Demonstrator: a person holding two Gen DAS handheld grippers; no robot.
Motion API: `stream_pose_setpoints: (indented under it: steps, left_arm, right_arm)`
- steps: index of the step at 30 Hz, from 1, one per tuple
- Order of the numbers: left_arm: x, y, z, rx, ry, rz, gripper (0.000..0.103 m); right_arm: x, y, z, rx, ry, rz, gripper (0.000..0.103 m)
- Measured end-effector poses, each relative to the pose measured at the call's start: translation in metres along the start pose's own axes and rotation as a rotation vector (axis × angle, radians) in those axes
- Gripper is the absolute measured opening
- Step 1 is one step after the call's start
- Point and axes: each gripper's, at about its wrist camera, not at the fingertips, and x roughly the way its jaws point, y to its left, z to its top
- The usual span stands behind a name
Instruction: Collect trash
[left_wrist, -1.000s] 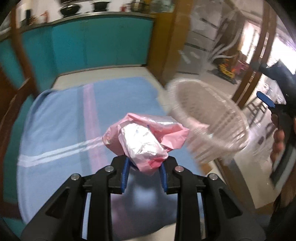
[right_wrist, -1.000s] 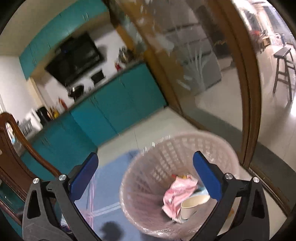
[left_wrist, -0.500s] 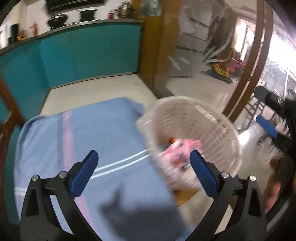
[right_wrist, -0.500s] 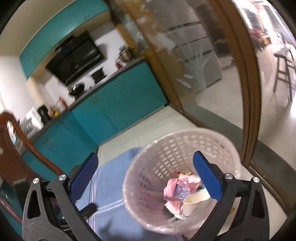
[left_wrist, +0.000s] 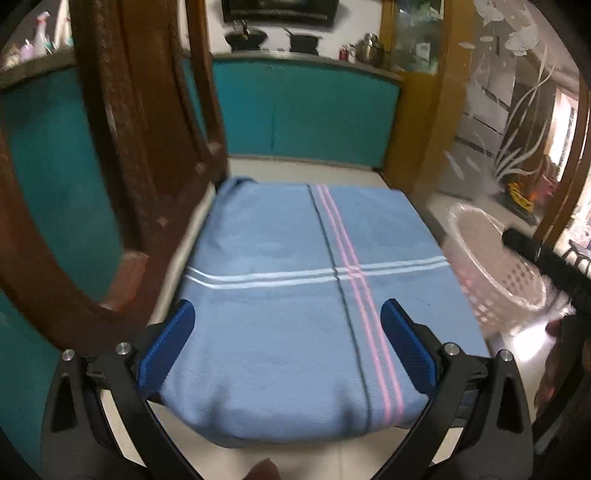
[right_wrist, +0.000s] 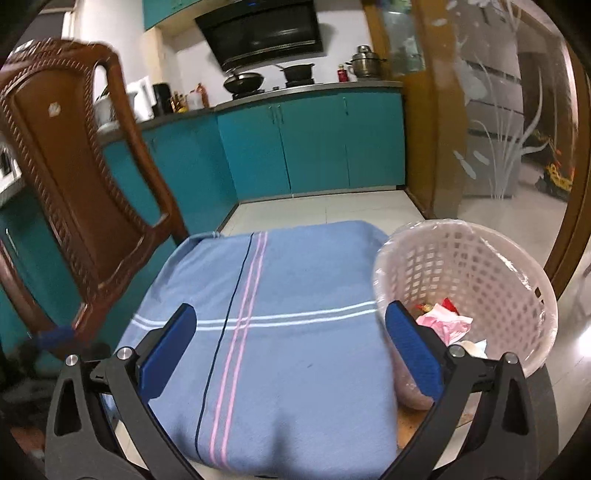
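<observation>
left gripper (left_wrist: 282, 345) is seen spread wide, nothing held, above the blue cloth (left_wrist: 295, 295). right gripper (right_wrist: 290, 341) is likewise spread and unloaded. basket (right_wrist: 480, 266) is set just right of the cloth; pink trash (right_wrist: 448, 323) is seen inside it. brown chair (right_wrist: 70, 177) is placed left of the cloth.

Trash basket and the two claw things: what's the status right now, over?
Left gripper open, holding nothing. Right gripper open, holding nothing. Pink wrapper in white basket beside blue cloth. No trash visible on cloth.
</observation>
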Motion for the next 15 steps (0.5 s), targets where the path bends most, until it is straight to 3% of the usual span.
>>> stream_pose_setpoints:
  steps: [4,8,12,15]
  left_arm:
    - [-0.002,0.005,0.007,0.003,-0.009,0.053,0.1]
    - [0.001,0.012,0.008,-0.056,0.033,-0.032,0.1]
    - [-0.002,0.006,0.007,-0.06,0.013,0.049,0.1]
    - [-0.009,-0.001,0.005,-0.017,-0.005,0.066,0.1]
  right_arm:
    - [0.003,0.005,-0.01,0.021,0.027,0.004,0.1]
    - [0.002,0.009,-0.014,0.016,0.024,-0.009,0.1]
    - [0.006,0.012,-0.017,0.008,0.034,-0.011,0.1]
    - [0.008,0.014,-0.019,-0.004,0.04,-0.012,0.1]
